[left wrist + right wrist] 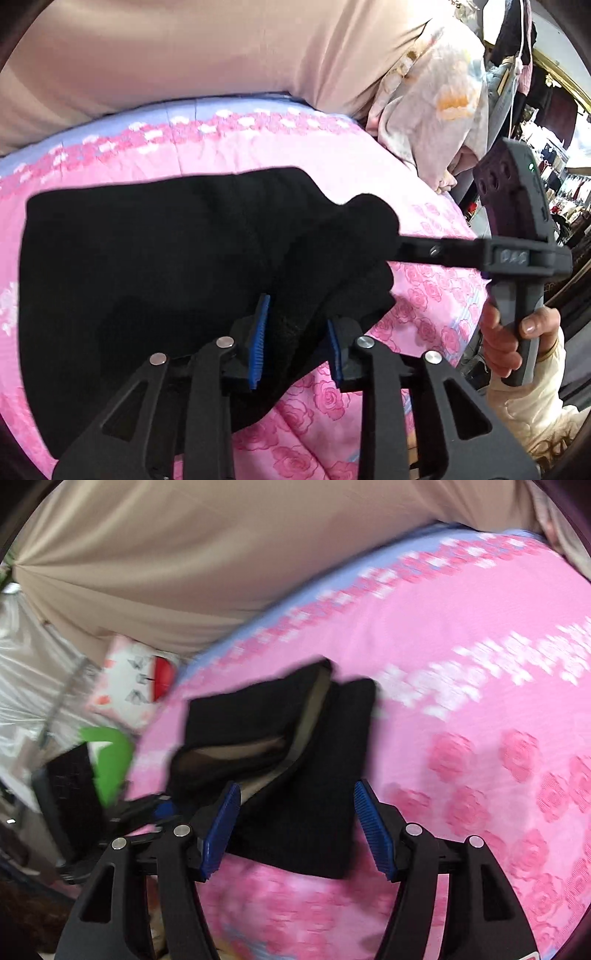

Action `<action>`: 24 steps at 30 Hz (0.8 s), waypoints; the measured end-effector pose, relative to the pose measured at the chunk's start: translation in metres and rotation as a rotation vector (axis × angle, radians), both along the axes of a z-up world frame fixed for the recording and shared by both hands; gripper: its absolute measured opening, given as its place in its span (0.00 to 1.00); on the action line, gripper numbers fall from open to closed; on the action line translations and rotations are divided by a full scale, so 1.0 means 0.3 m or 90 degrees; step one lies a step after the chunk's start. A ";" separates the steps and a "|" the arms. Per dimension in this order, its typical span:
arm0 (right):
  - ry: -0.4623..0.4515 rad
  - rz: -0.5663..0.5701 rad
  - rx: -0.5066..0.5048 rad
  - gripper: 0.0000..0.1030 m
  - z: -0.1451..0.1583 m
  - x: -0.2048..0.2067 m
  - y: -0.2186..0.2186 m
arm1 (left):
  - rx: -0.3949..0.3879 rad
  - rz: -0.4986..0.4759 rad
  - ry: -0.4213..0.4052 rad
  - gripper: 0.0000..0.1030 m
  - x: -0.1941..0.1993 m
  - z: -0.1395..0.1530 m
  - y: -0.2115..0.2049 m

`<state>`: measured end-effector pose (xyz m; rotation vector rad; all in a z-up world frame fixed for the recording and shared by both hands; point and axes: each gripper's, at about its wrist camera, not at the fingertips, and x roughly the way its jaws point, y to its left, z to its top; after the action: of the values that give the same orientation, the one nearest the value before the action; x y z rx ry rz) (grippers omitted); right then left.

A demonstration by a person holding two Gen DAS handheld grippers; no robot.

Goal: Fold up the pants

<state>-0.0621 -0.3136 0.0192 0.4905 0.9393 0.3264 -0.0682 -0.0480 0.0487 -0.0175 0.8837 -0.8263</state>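
Two claws work on one pair of black pants (147, 258), which lies partly folded on the pink bed cover (424, 295). The left claw (297, 321) is narrow and pinches a thick fold of the cloth. The right claw (297, 786) stands wide around a doubled corner, its pads not pressing. We judge the cloth soft, light and limp, so it will sag; thick edges are the better hold. We see no container.

Both wrist views close, angled down, sharing black pants (147, 266) on pink bedspread (461, 720)
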 end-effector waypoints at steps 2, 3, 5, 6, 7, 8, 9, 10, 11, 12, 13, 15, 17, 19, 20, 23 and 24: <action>0.022 -0.012 -0.004 0.61 -0.034 -0.009 -0.021 | -0.009 0.005 0.006 0.26 0.016 -0.004 0.002; 0.029 -0.014 0.009 0.61 -0.050 -0.017 -0.035 | -0.015 0.012 0.005 0.23 0.022 0.000 0.008; 0.032 -0.022 0.014 0.61 -0.059 -0.033 -0.046 | -0.027 0.029 -0.002 0.17 0.028 0.020 0.027; 0.031 -0.026 0.015 0.61 -0.059 -0.040 -0.053 | -0.032 0.044 -0.011 0.15 0.033 0.036 0.042; 0.029 -0.027 0.018 0.62 -0.056 -0.043 -0.059 | -0.038 0.056 -0.020 0.14 0.037 0.059 0.063; 0.024 -0.030 0.020 0.62 -0.050 -0.046 -0.066 | -0.054 0.077 -0.035 0.13 0.043 0.097 0.104; 0.021 -0.032 0.019 0.63 -0.043 -0.048 -0.063 | -0.063 0.104 -0.055 0.13 0.046 0.140 0.154; 0.017 -0.031 0.014 0.63 -0.038 -0.050 -0.067 | -0.067 0.124 -0.069 0.13 0.050 0.167 0.189; 0.013 -0.029 0.007 0.63 -0.028 -0.051 -0.061 | -0.072 0.162 -0.094 0.13 0.053 0.214 0.259; 0.007 -0.025 0.000 0.63 -0.016 -0.050 -0.049 | -0.072 0.212 -0.112 0.13 0.058 0.263 0.348; 0.004 -0.020 -0.004 0.63 -0.006 -0.047 -0.032 | -0.077 0.237 -0.118 0.13 0.062 0.287 0.399; -0.003 -0.003 -0.005 0.64 0.011 -0.037 0.011 | -0.097 0.312 -0.130 0.13 0.059 0.347 0.565; -0.008 0.019 -0.010 0.65 0.025 -0.021 0.073 | -0.087 0.391 -0.159 0.13 0.048 0.389 0.706; -0.012 0.054 -0.019 0.66 0.036 0.003 0.160 | -0.062 0.457 -0.176 0.13 0.029 0.401 0.804; -0.014 0.069 -0.031 0.66 0.040 0.013 0.207 | -0.050 0.495 -0.174 0.13 0.025 0.396 0.863; -0.026 0.140 -0.091 0.67 0.053 0.039 0.394 | -0.034 0.547 -0.136 0.13 0.026 0.350 0.967; -0.033 0.167 -0.113 0.69 0.058 0.043 0.466 | -0.023 0.553 -0.125 0.13 0.033 0.332 0.977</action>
<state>-0.0493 -0.1739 0.0366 0.1949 0.9739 0.4855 -0.0584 0.2449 0.1482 -0.3251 0.5830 -0.0265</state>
